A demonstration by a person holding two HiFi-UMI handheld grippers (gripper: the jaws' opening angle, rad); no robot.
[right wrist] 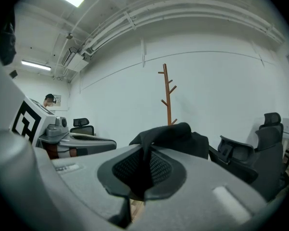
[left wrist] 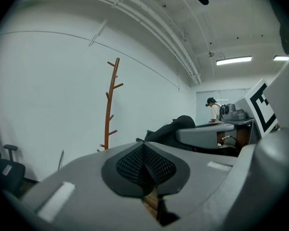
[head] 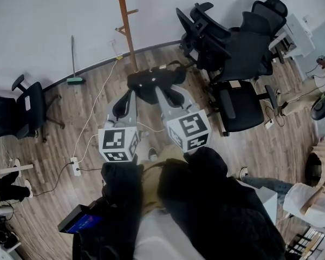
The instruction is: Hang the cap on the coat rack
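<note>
Left tongs (head: 131, 92), right tongs (head: 161, 91): meshed pads (right wrist: 161, 170) tight on limp black cap (head: 151, 79)

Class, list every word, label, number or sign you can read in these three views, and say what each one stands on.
No text here can be read.
Left marker cube and right marker cube: black-and-white square patterns, not words.
White label on the left office chair: too small to read.
Blue screen: too blurred to read.
Tag on the right office chair: too small to read.
</note>
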